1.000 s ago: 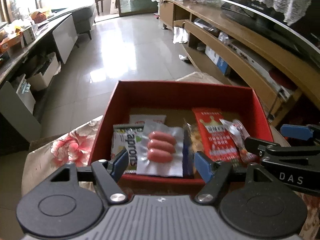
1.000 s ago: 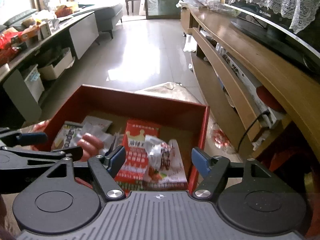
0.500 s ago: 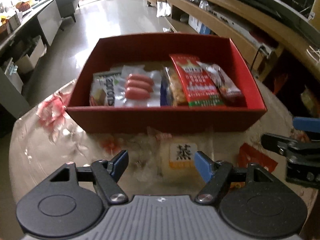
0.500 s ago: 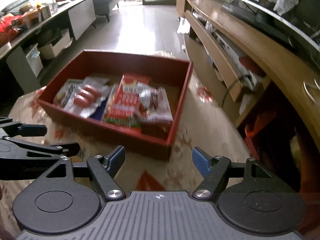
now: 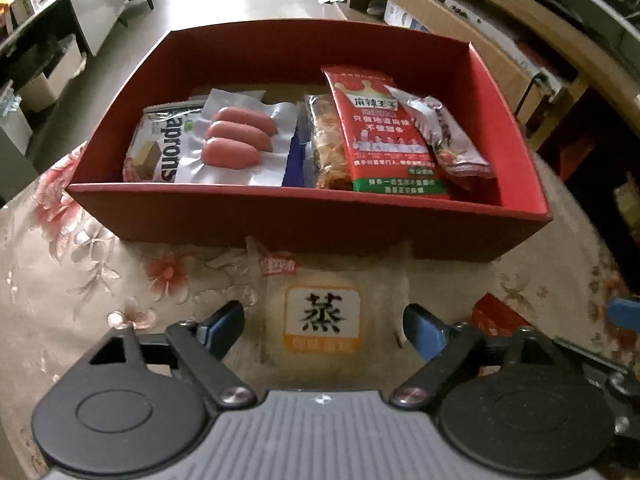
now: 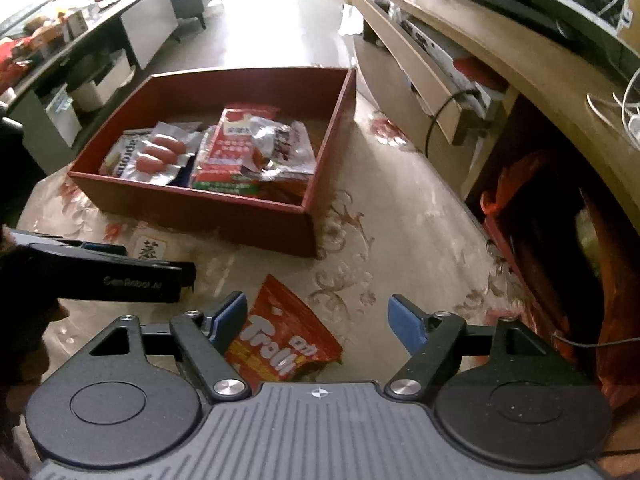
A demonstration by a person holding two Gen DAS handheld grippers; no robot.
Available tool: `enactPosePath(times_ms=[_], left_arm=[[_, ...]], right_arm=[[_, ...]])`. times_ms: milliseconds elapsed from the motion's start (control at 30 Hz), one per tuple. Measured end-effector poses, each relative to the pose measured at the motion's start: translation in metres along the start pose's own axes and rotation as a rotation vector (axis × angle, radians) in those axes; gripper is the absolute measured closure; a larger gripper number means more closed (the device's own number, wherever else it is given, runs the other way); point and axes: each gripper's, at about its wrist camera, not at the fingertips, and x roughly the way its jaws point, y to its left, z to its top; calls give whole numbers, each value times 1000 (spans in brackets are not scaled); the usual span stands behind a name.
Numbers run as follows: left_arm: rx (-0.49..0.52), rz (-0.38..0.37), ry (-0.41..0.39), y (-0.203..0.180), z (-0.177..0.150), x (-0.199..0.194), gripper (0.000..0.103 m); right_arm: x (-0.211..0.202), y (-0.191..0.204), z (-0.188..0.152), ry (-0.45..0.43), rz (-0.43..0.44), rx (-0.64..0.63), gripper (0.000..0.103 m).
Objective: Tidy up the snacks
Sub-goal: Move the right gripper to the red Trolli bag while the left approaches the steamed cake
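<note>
A red box (image 5: 304,222) (image 6: 224,208) stands on the floral tablecloth and holds several snack packs: a sausage pack (image 5: 236,140), an Aprons wafer pack (image 5: 154,152), a red spicy strip pack (image 5: 384,132). A beige cake pack (image 5: 324,312) lies on the cloth in front of the box, between the open fingers of my left gripper (image 5: 323,326). A red Trolli bag (image 6: 280,344) lies by the left finger of my open, empty right gripper (image 6: 316,316).
The table's right edge drops beside a wooden TV cabinet (image 6: 460,64). A red bag (image 6: 520,192) sits low on the right. The left gripper body (image 6: 100,276) crosses the right wrist view. Tiled floor (image 6: 272,28) lies beyond.
Both grippers have pulled back from over the box and dropped toward the tablecloth. The cake pack now lies between the left fingers, and the Trolli bag has come into the right view.
</note>
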Motion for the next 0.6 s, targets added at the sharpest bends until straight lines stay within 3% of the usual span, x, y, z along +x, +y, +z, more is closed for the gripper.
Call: enactPosePath(times_ms=[267,600], left_arm=[[30,13,0,-3,-15,-1,23],[87,21,-7,2,-45,-22,28]], right_arm=[[9,-6,-12,58,2,33,19],[12,5,-30,98,20,63,17]])
